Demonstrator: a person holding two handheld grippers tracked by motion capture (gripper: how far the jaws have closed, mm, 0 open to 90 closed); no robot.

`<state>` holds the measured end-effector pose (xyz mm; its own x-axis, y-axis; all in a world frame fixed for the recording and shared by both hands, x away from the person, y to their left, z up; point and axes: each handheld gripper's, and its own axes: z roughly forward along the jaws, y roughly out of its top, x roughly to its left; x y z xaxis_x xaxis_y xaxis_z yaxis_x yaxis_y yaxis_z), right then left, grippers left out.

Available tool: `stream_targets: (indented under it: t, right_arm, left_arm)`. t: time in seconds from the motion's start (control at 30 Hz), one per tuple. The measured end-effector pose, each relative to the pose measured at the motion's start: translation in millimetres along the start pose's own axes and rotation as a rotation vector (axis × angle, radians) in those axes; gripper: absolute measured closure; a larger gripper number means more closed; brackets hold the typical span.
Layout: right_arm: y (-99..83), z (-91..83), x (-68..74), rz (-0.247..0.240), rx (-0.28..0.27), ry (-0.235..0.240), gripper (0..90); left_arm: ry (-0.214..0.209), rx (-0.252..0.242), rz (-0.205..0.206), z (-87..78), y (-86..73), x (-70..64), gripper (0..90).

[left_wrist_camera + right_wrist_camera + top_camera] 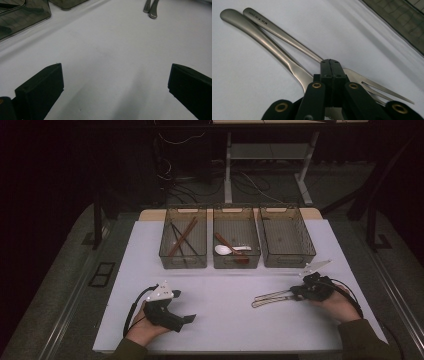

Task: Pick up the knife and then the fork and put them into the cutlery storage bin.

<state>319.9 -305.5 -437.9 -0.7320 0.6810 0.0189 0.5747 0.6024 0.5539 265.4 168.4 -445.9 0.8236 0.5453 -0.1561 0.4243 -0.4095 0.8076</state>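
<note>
Two steel forks (272,296) lie side by side on the white table (225,320), handles pointing left. My right gripper (300,292) is at their tine end, held by a hand at the right. In the right gripper view its jaws are pressed together over the necks of the forks (274,45), and the tines stick out to the right; I cannot tell whether anything is clamped. My left gripper (187,318) rests at the front left in a hand. Its fingers (41,91) stand wide apart over bare table, and the fork handles (151,8) show far off.
Three smoky plastic bins stand in a row at the back. The left bin (183,261) holds chopsticks (182,236). The middle bin (236,262) holds a white spoon (223,250) and a brown utensil. The right bin (287,261) looks bare inside. Open table lies between the grippers.
</note>
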Motion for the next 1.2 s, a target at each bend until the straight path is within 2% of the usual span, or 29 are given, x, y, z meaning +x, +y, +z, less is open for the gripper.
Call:
stream_targets:
  t: [0.53, 0.9, 1.13, 1.2]
  right_arm:
    - [-6.6, -7.6, 6.1, -0.024, 0.039, 0.041, 89.7]
    - [-19.1, -18.4, 23.4, -0.065, 0.077, 0.099, 89.7]
    - [-26.2, -26.8, 40.2, -0.116, 0.129, 0.133, 89.7]
    - [-26.8, -27.9, 42.8, -0.123, 0.141, 0.129, 89.7]
  left_arm:
    - [-0.001, 0.002, -0.002, 0.3, -0.5, 0.1, 0.0]
    - [-0.002, 0.003, 0.001, 0.4, 0.0, -0.2, 0.0]
    - [-0.005, 0.002, 0.003, 0.4, 0.0, -0.3, 0.0]
    - [-0.006, 0.002, 0.003, 0.9, 0.1, -0.6, 0.0]
